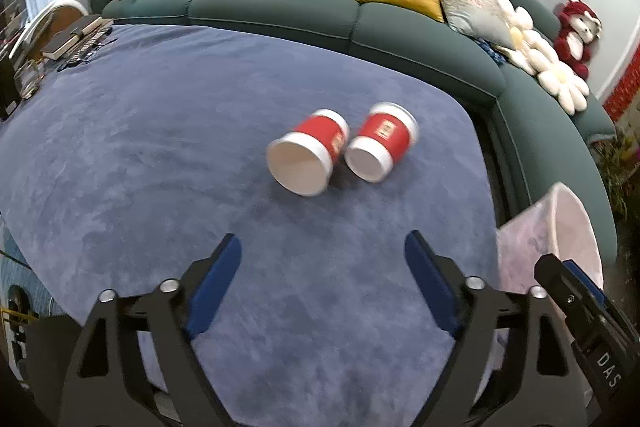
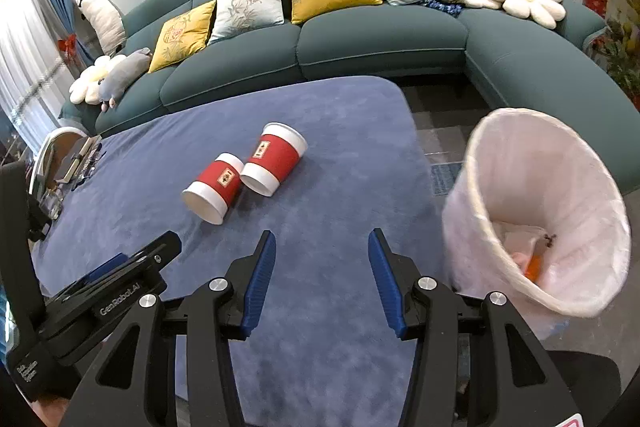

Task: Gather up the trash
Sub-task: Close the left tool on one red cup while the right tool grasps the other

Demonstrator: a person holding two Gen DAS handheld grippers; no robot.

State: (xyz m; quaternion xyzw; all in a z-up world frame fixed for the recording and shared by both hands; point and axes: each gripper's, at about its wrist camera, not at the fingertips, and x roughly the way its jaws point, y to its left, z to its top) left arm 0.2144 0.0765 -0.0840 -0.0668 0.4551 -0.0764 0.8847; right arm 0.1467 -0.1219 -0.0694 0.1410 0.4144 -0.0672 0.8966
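The left tool point(image 1: 322, 247) stands wide apart and holds nothing; the right tool point(image 2: 322, 247) is about half open, also with nothing between its blue pads. Both hang over the blue desk point(image 1: 140, 147). Two red paper cups point(image 2: 244, 173) lie on their sides, touching, at frame centre. The white-lined bin point(image 2: 536, 211) stands at right, some trash inside.

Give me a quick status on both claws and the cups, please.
Left claw open, empty. Right claw open, empty. Two red cups on their sides, touching, on the blue table. Bin right; path clear.
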